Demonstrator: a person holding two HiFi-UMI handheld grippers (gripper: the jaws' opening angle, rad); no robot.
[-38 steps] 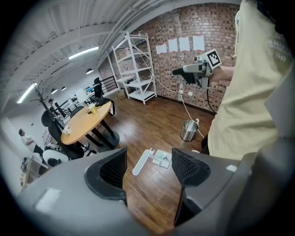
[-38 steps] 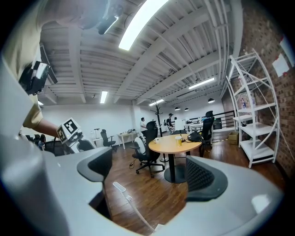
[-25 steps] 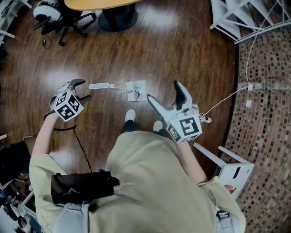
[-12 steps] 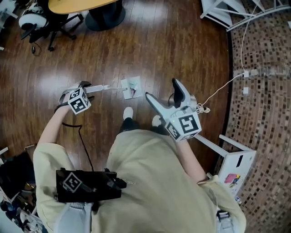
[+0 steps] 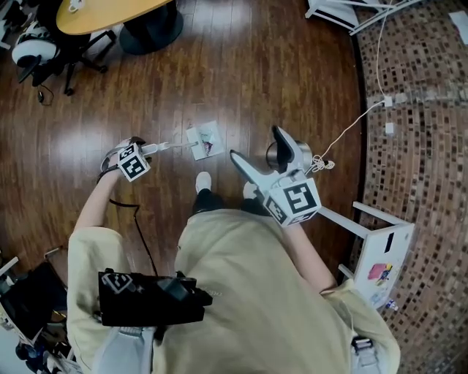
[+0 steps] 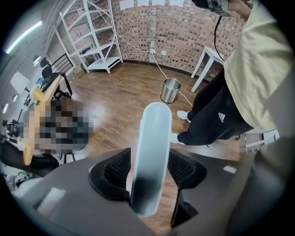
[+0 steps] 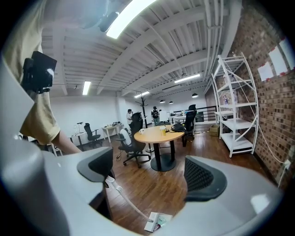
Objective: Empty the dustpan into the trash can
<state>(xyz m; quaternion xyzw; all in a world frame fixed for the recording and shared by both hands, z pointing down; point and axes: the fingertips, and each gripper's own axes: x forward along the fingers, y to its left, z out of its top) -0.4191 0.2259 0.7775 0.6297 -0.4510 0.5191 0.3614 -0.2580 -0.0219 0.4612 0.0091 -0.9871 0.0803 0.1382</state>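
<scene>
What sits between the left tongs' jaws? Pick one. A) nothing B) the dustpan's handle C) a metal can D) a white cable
B: the left gripper view shows the pale dustpan's handle running up between the closing jaws of the left tongs.

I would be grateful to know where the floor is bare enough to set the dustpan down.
The widest bare stretch of dark wooden floor lies between the white long-handled dustpan and the round wooden table. Another runs from the shiny metal trash can to the white shelf rack. It is crowded around the white shoes, that can and the white side table.
</scene>
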